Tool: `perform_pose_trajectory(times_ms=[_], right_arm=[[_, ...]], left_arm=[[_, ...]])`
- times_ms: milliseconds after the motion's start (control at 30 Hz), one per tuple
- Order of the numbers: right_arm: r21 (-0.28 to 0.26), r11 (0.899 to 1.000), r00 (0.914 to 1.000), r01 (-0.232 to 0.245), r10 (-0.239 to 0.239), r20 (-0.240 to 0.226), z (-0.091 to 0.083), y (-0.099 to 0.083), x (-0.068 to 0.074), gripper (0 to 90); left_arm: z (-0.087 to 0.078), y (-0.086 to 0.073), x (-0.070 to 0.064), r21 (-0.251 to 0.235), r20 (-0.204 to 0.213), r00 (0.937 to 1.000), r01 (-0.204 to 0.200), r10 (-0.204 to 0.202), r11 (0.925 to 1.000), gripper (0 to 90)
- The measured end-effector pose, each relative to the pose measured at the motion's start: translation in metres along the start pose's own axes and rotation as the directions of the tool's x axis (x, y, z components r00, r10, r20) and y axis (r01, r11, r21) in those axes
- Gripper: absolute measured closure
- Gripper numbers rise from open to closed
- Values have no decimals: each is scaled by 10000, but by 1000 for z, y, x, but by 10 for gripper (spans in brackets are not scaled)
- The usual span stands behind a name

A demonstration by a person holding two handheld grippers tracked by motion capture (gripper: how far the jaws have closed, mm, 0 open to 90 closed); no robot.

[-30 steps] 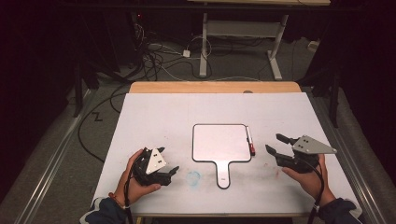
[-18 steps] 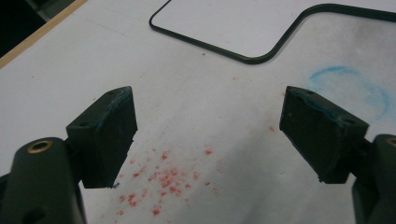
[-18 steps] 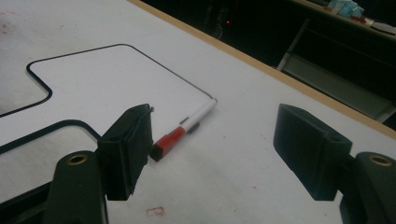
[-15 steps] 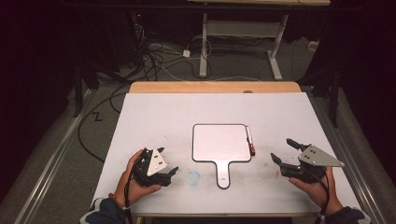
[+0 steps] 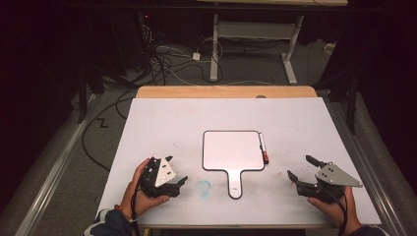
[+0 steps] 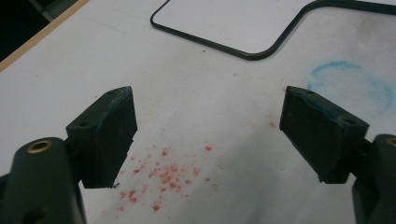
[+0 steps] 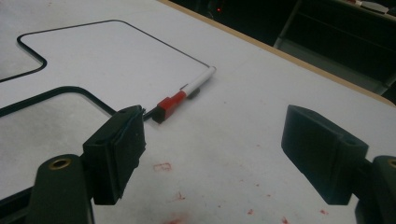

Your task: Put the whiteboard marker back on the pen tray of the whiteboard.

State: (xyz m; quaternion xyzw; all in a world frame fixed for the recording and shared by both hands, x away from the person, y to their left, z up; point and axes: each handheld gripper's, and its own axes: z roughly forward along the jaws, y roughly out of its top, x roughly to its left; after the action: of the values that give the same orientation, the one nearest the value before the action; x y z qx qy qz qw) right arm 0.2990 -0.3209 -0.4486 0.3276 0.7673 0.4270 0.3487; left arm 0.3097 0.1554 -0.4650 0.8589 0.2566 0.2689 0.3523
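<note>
A small white paddle-shaped whiteboard (image 5: 231,150) with a black rim lies flat at the table's centre, handle toward me. A white marker with a red cap (image 5: 263,148) lies along its right edge, also seen as the marker (image 7: 184,94) in the right gripper view. My left gripper (image 5: 175,171) rests open near the front left, jaws wide apart over red specks, with the whiteboard's corner (image 6: 243,28) ahead. My right gripper (image 5: 302,168) is open at the front right, nothing between its jaws, pointing toward the marker.
The white table top (image 5: 172,123) has a wooden strip (image 5: 226,91) at its far edge. A blue smudged ring (image 5: 203,186) marks the surface left of the whiteboard's handle. Cables and a desk frame (image 5: 255,34) lie on the floor beyond.
My right gripper has drawn back toward the table's front edge and slightly right, staying open. The left gripper has not moved.
</note>
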Motion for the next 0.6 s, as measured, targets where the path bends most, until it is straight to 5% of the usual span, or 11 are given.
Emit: perform_pose_trajectory(times_ms=[600], right_arm=[[-83,9992,9991,399,-398,154,-4,1,7,213]], left_arm=[[-2,1,-3,-89,143,9997,-213,214,9997,178]])
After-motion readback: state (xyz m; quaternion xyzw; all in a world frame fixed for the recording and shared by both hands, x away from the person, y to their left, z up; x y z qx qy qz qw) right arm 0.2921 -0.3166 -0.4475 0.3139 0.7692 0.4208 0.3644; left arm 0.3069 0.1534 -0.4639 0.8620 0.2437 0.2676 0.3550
